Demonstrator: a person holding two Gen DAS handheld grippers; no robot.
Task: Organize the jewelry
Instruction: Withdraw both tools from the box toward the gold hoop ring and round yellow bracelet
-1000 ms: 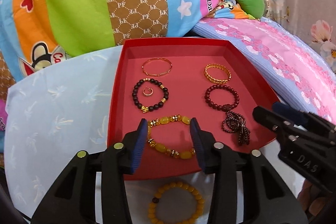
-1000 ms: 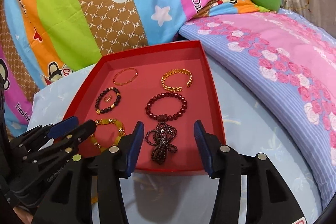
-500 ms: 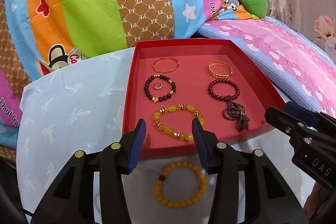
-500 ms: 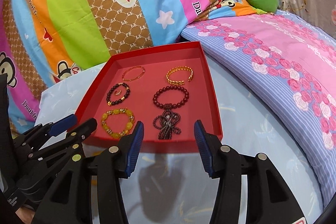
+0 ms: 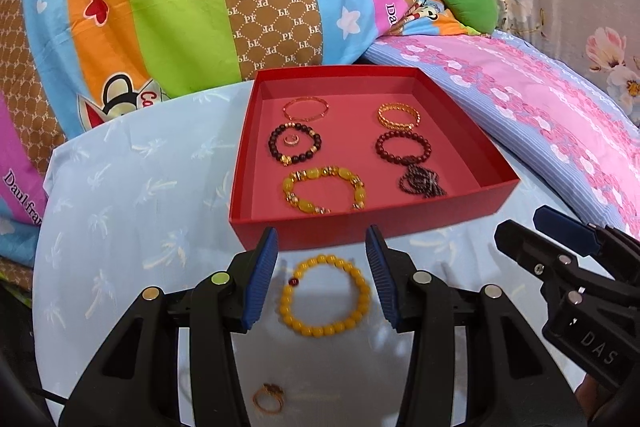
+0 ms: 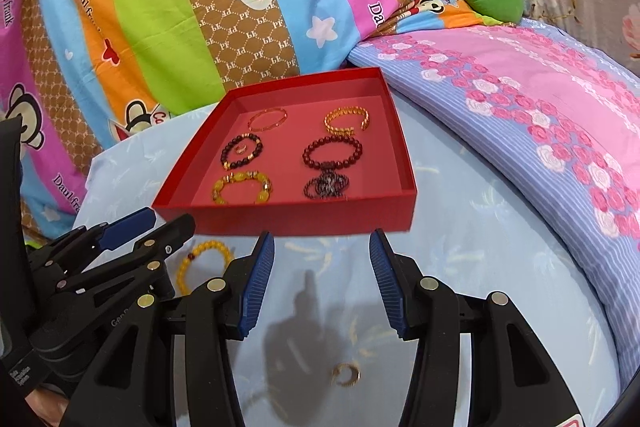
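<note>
Two claws are held side by side above a pale blue sheet (image 5: 120,195), both angled down toward a red tray (image 5: 400,219). The left claw (image 5: 323,281) is spread, its blue pads framing a yellow bead bracelet (image 5: 326,295) that lies flat on the sheet just in front of the tray; no pad is seen to touch it. The right claw (image 6: 322,281) is likewise spread, with only bare sheet between its pads. A gold ring (image 6: 346,374) is seen on the sheet below the right claw, apart from the tray.

Six bracelets are laid out in two columns inside the tray: a thin gold bangle (image 5: 306,109), a gold cuff (image 5: 399,116), a dark bead bracelet (image 5: 295,149) with a small ring (image 5: 290,140) inside it, a dark red bead bracelet (image 5: 403,150), a chunky yellow stone bracelet (image 5: 324,193), and a bunched dark bead strand (image 5: 422,181).

"DAS" can be read on the right claw's body in the left wrist view. A striped cartoon-monkey quilt (image 6: 180,7) behind the tray is printed with "PF" and what reads as "Daul frank".
</note>
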